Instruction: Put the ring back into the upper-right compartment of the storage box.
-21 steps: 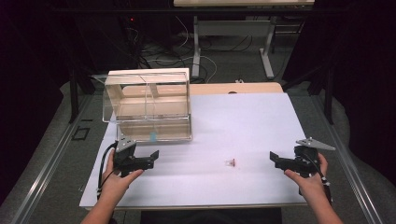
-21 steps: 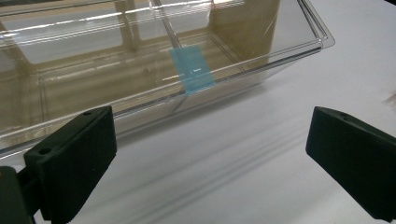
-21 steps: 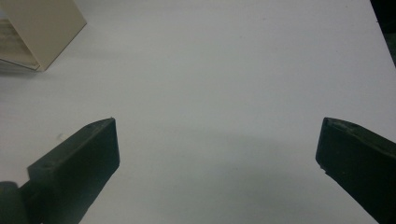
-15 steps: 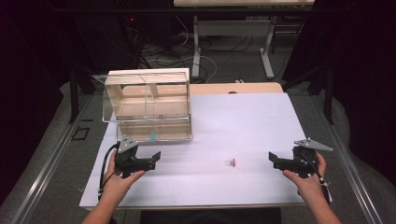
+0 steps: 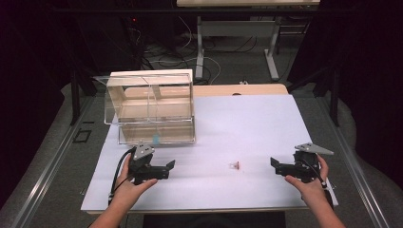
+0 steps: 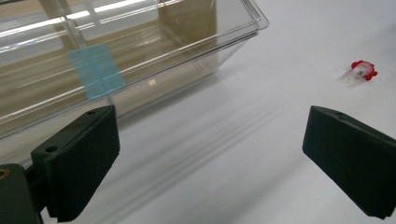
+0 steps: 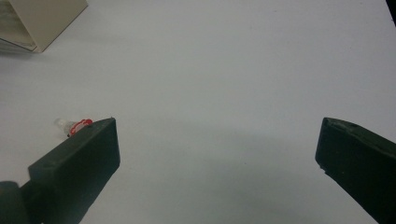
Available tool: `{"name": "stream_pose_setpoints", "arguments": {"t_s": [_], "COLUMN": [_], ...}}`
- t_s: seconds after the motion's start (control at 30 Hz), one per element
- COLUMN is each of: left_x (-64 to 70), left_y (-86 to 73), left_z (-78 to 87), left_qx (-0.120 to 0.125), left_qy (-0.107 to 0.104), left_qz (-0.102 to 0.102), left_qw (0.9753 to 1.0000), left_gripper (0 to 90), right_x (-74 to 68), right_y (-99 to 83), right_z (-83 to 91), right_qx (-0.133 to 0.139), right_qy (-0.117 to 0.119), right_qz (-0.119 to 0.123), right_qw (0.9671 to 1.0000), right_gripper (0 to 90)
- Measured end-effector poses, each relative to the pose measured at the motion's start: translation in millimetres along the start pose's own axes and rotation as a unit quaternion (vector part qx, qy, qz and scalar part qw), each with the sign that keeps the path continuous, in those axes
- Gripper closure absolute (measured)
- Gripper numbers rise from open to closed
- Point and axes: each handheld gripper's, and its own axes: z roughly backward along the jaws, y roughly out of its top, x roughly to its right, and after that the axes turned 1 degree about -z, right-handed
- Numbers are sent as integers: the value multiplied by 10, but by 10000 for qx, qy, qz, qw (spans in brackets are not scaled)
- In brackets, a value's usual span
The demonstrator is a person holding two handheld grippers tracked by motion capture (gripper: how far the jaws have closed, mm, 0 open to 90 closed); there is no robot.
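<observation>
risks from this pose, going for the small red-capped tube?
1. The red-capped tube is tiny and lies flat on the white sheet; wide-open jaws may nudge or roll it.
2. Both tools, left tool and right tool, flank it; converging could collide.

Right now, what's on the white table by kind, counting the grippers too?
Clear plastic bin: 1
Small red-capped vial: 1
Grippers: 2, left gripper and right gripper, both open and empty
Total: 4
</observation>
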Motion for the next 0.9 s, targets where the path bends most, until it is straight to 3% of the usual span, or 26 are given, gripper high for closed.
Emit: {"name": "stream_pose_setpoints", "arguments": {"t_s": [0.37,0.9], "left_x": [176,527], "left_y": [102,396], "left_z": [-121,-422], "left_qx": [8,144], "left_qy": [-183,-516], "left_qz": [66,-285], "left_qw": [9998,9982], "left_gripper": [40,54], "right_x": [-12,-7], "right_y": [-6,4], "right_z": [-40,-40], "right_qx": [-46,-7], "right_qy": [90,103], "right_qz": [24,63], "right_qw": [9999,9999], "right_gripper": [0,0]}}
